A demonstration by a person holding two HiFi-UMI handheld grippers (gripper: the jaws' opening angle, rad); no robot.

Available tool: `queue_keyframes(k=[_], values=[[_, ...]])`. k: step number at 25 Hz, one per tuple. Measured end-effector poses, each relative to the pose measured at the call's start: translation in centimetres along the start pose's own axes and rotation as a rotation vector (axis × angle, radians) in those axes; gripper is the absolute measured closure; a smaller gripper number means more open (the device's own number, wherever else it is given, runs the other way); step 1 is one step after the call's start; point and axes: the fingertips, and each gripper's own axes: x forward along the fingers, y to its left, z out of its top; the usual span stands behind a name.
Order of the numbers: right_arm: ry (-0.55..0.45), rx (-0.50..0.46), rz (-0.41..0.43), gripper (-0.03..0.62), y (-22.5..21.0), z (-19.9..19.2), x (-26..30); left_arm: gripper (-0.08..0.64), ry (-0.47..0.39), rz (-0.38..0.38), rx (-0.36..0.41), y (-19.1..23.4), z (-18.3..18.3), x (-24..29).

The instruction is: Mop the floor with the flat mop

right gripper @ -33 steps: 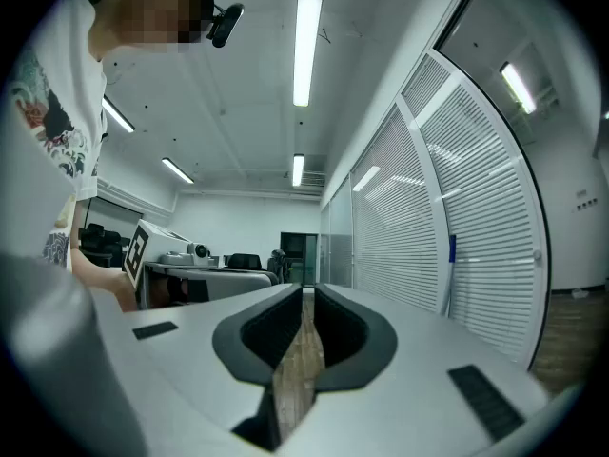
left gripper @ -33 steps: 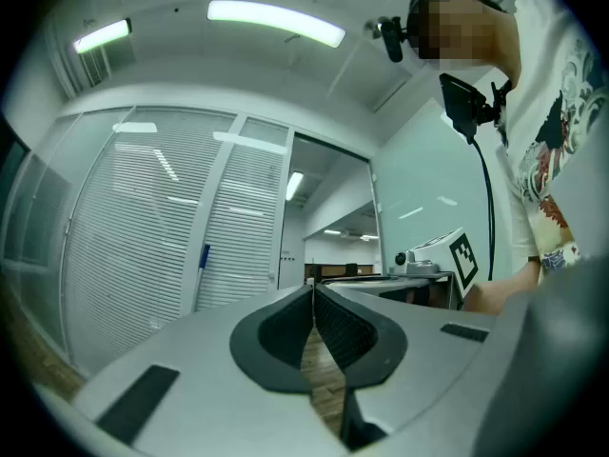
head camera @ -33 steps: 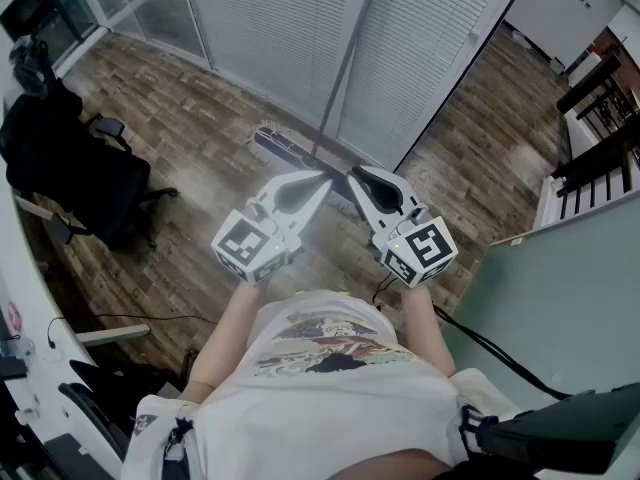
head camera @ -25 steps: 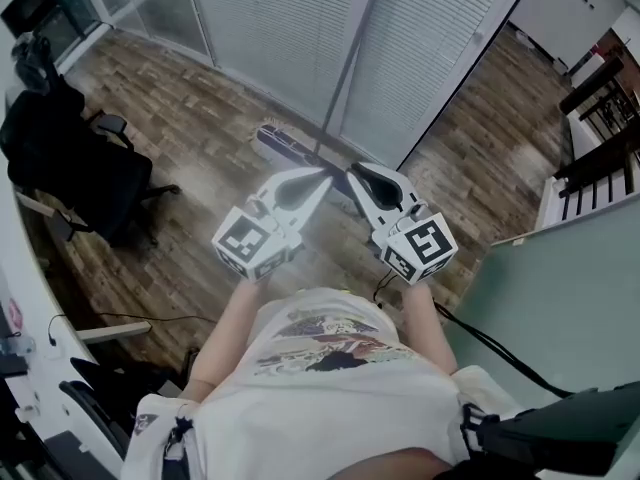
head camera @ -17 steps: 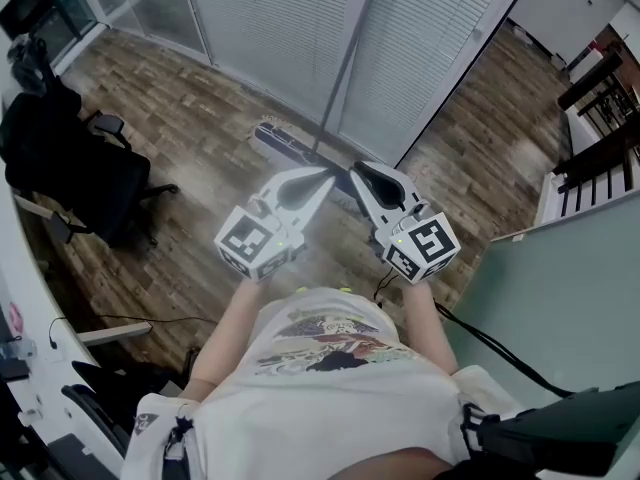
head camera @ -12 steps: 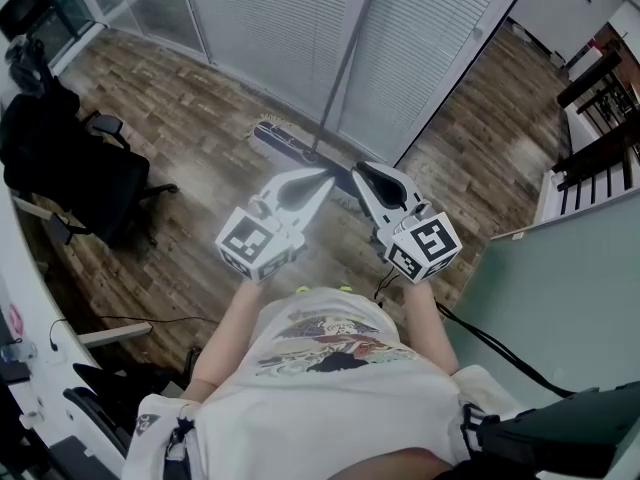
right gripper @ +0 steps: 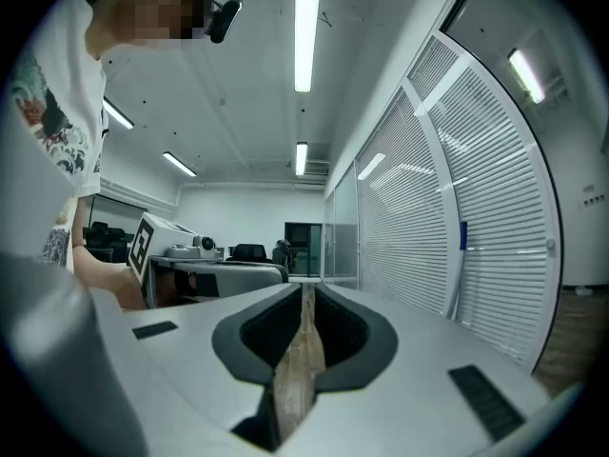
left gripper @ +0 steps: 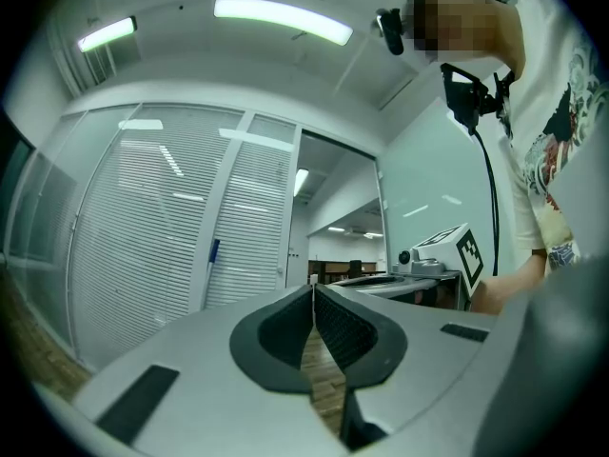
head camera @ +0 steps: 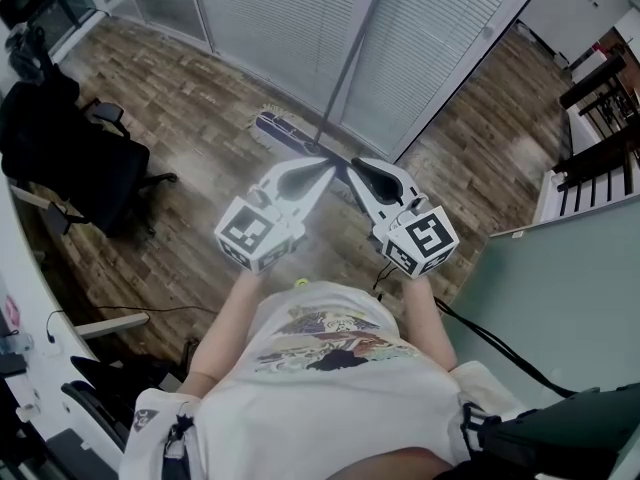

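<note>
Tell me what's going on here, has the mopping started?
Not yet. A person stands on the wood floor with a gripper in each hand. The left gripper and the right gripper are both shut with nothing between the jaws, and they point toward the flat mop. The mop leans against the blinds with its head on the floor, and neither gripper holds it.

Head camera above my claws, looking steeply down on left claw [head camera: 322,166], right claw [head camera: 350,165], floor [head camera: 180,118] ahead. Each claw camera rides close behind own jaws, facing level. All share blinds [head camera: 290,18] beyond tips.
</note>
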Motion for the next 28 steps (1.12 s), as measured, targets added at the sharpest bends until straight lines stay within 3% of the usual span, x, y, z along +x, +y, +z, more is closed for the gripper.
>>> queue_keyframes(k=[7,14,21,28], values=[[0.022,-0.010,-0.035,0.543,-0.7,-0.7,0.4,0.549,0.010,-0.009,0.024,0.3,-0.2,1.0],[0.026,0.029,-0.065,0.543,-4.7,-1.8,-0.2,0.549,0.016,-0.018,0.024,1.2,-1.0,4.9],[0.009,0.019,-0.086,0.543,-10.7,-1.6,3.0,0.549,-0.005,0.027,0.061,5.8,-0.4,9.6],[0.015,0.072,-0.094,0.541,-18.0,-3.1,6.9,0.549,0.048,0.037,0.092,11.9,-1.7,16.0]])
